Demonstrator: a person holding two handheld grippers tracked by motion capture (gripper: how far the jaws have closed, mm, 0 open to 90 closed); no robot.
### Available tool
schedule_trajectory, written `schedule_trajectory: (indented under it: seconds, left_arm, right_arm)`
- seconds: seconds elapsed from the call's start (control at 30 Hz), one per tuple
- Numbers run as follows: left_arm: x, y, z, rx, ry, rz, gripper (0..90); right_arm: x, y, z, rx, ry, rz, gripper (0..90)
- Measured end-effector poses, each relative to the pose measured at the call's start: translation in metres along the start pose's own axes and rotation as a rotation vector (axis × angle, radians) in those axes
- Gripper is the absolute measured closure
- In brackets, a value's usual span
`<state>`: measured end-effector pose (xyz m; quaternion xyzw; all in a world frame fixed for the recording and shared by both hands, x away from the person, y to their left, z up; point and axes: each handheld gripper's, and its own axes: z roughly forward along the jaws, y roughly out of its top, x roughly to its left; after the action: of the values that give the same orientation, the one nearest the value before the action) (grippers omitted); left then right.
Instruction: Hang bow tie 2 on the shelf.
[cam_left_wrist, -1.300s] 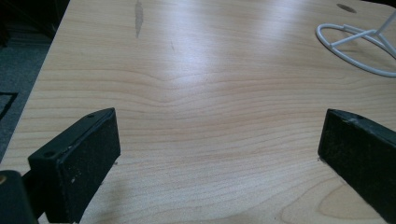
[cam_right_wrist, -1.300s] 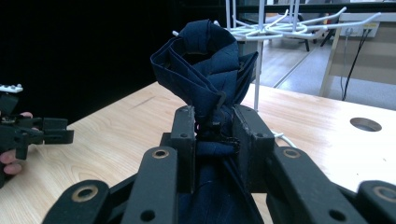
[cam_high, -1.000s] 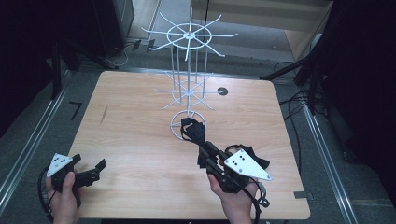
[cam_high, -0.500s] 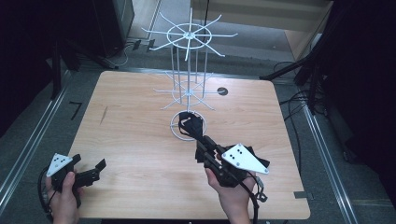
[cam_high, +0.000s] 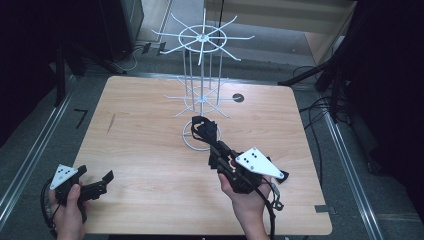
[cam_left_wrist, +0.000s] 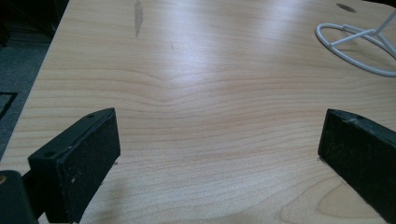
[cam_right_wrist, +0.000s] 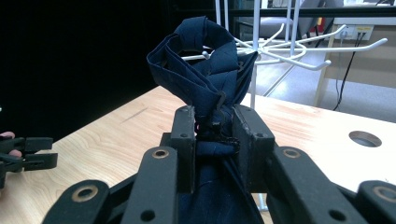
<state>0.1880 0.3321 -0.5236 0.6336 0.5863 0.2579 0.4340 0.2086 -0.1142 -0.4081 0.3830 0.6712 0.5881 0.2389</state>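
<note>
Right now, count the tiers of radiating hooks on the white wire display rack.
2 on the white wire display rack: upper tier at the top, lower tier partway down the pole. None seem hidden.

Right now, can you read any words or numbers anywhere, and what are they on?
None: no word, label or number can be read.
White wire rack: plain.
Dark blue cloth in the right gripper: no tag.
Wooden table: only grain and a dark mark.

Rack (cam_high: 202, 95): on the table (cam_high: 145, 150), just beyond the right tool (cam_high: 204, 131).
Cloth (cam_high: 205, 129): in that tool, over the rack's base ring.
Left tool (cam_high: 100, 182): well apart, table's near-left corner.
</note>
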Motion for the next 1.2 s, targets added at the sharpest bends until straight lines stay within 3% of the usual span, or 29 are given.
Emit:
schedule_trajectory:
  seconds: [0.53,1.07,1.2]
  left_arm:
    - [0.000,0.000,0.000,-0.002,0.000,0.001,0.0]
    - [-0.001,0.000,0.000,-0.001,-0.001,0.002,0.0]
    - [0.000,0.000,0.000,-0.001,-0.002,0.003,0.0]
  right_arm:
    - [-0.003,-0.002,0.017,0.041,-0.023,0.001,72.1]
    - [-0.014,-0.002,0.038,0.060,-0.102,0.015,71.9]
    - [-0.017,-0.006,0.049,0.085,-0.124,0.015,71.8]
